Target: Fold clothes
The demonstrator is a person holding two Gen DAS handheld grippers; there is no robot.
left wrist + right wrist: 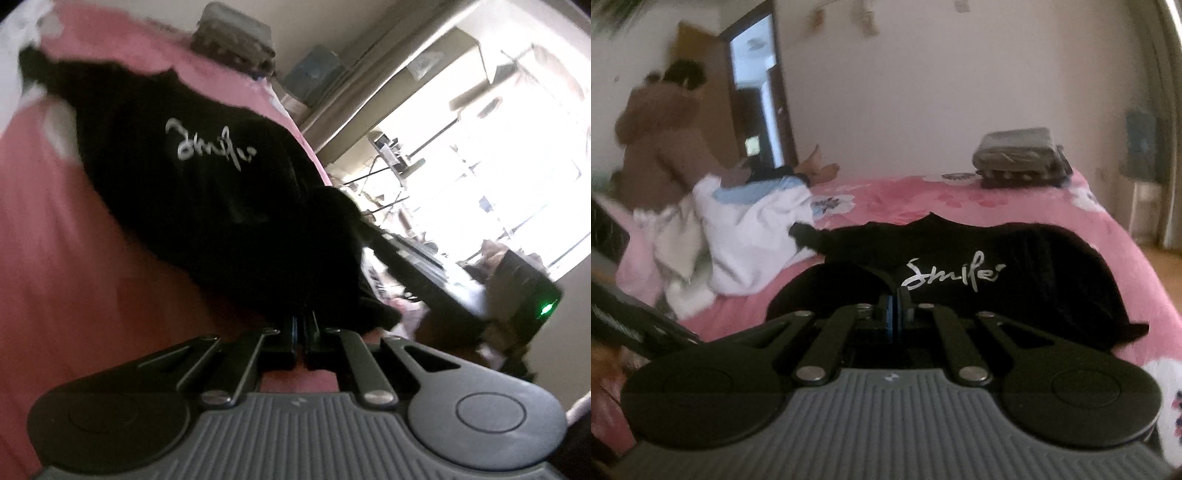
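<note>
Through the left wrist camera one black garment [207,206] lay across one pink bedspread [55,258], its soft cloth rumpled, with a single line of white cursive lettering [208,142] on it. The left gripper [303,325] was rolled to one side, so the bed ran diagonally across the frame. Its two fingers stood pressed almost together, and the near edge of the black garment was pinched between them. One folded stack of grey-green clothes [234,35] sat at the far end of the bed. To the right, part of the other gripper's dark body [436,273] showed, with one green light [546,308] glowing on it. Beyond was a bright, washed-out window [498,166].

Through the right wrist camera the right gripper [894,306] was held level and pointed along the bed. Its two blue-edged fingers were closed tight on a fold of the same black garment [1015,273], which spread wide over the flowered pink bedspread [923,199]. The white lettering [955,277] lay just beyond the fingertips. One loose heap of white and pale-blue clothes [738,236] lay crumpled at the left, well apart from the folded stack [1019,153] at the far right corner. A blurred person in brown [661,147] sat by the heap, near one open wooden door [757,85].
</note>
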